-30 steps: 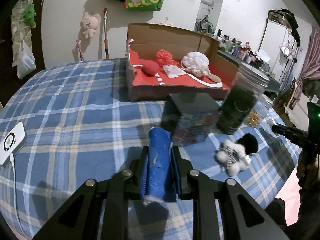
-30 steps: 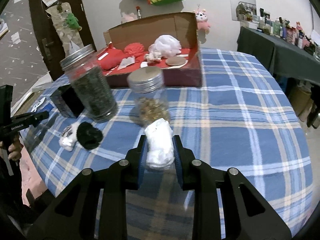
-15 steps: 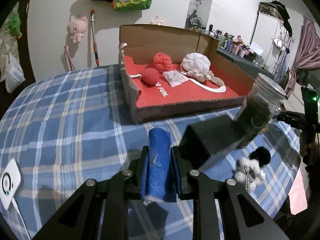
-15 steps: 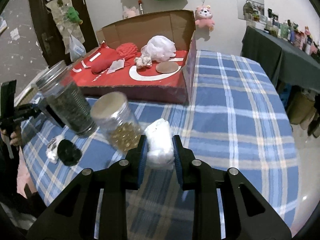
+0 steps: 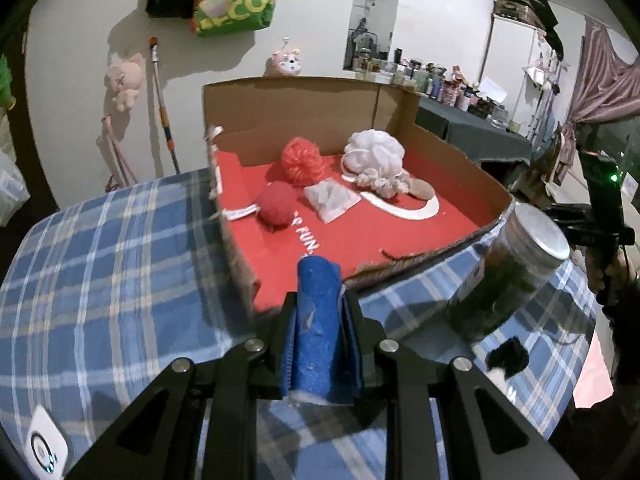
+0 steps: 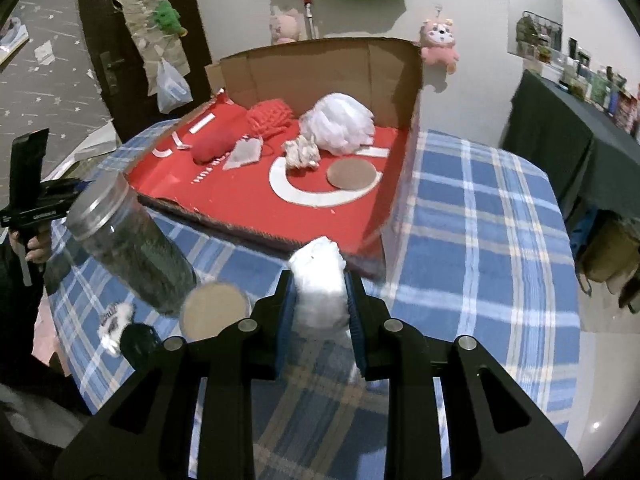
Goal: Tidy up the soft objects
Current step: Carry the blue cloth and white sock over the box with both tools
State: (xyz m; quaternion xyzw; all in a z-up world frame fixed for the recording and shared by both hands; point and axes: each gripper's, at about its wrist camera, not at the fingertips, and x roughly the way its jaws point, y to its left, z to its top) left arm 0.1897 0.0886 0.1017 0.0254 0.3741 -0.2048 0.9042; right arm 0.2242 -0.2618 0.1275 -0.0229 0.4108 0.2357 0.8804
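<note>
My left gripper [image 5: 319, 300] is shut on a rolled blue cloth [image 5: 318, 328], held just short of the near rim of the cardboard box [image 5: 460, 152]. My right gripper [image 6: 319, 284] is shut on a white fluffy wad [image 6: 320, 284], also just before the cardboard box [image 6: 320, 68], at its near right corner. On the red box floor lie a red mesh pouf [image 5: 302, 160], a red ball [image 5: 276, 206], a white pouf [image 5: 374, 154], a grey-white pad [image 5: 330, 200] and a brown disc [image 6: 352, 174].
A jar of dark contents [image 5: 508, 276] stands right of the box front, and a gold-lidded jar [image 6: 214, 312] sits beside it. A black-and-white plush [image 6: 128, 330] lies on the blue checked tablecloth [image 5: 100, 272]. A white device [image 5: 42, 446] is at the near left. A dark table [image 6: 560, 152] stands to the right.
Both grippers have moved forward and up toward the box with their loads still held. The box now fills the views, and the jars and plush have slid to the sides.
</note>
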